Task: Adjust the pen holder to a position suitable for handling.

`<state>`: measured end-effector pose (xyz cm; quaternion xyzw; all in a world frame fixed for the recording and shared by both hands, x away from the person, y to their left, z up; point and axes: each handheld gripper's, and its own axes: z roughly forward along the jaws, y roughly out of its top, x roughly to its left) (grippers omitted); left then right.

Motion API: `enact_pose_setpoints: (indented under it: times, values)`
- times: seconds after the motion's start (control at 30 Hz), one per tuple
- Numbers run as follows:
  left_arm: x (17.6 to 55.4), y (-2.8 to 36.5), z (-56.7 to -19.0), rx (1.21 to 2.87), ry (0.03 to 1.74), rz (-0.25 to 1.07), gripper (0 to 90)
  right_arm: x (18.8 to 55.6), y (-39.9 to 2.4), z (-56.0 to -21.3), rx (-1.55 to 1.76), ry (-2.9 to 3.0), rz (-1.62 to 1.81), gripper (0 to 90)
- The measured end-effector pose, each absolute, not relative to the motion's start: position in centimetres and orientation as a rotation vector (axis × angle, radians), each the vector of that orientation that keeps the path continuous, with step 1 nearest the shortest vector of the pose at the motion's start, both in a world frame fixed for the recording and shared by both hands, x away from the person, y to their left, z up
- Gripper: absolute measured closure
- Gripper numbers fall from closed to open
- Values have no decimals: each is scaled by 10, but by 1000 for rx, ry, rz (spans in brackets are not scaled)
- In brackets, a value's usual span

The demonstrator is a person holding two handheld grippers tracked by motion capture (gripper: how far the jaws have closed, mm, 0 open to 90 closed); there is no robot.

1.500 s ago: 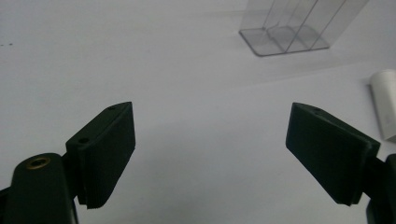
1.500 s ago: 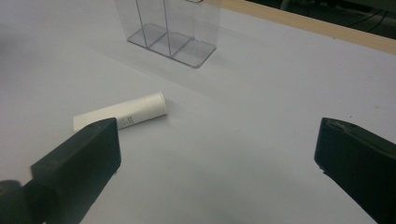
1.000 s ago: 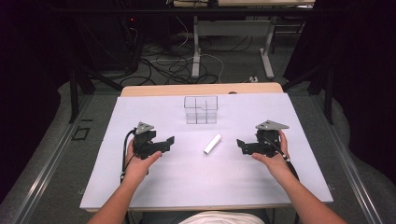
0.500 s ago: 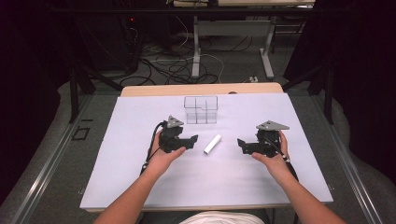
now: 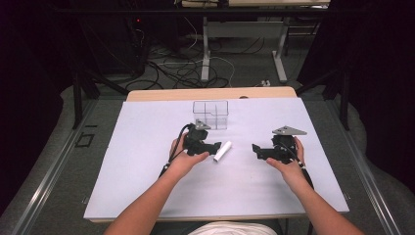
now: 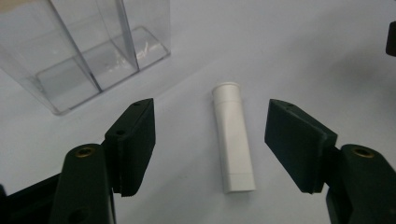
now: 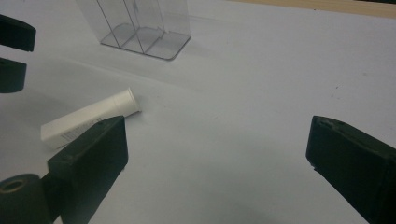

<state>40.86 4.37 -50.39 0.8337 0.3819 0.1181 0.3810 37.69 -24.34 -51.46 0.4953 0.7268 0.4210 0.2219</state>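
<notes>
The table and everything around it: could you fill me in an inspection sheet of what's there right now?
Surface: table under a pale sheet; bare wooden strip along the far edge.
Job's things: white tube lying flat; clear divided box upright beyond it, empty.
Clutter: nothing seen.
Grippers: left gripper open, jaws either side of the tube, not touching; right gripper open, over bare sheet, apart from the tube.
Cables: black cable looping from the left gripper; floor cables beyond the table.
Surroundings: dark room, table legs behind.
</notes>
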Motion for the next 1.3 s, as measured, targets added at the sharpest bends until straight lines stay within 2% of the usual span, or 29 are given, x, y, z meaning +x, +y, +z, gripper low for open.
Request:
enact_pose_setpoints:
  times: [0.3,0.33,0.5,0.77,1.3]
  values:
    - [413,29,-515,2212,967,271,465,378,-244,-517,1367,2019,1153,59]
    - [414,29,-516,2223,969,256,499,379,-244,-517,1365,2021,1150,61]
    - [416,27,-520,2287,963,199,547,380,-244,-519,1364,2028,1150,64]
    - [415,19,-528,2326,980,153,566,380,-244,-520,1368,2036,1148,66]
    - [413,10,-540,2392,1033,174,652,381,-244,-522,1367,2052,1144,67]
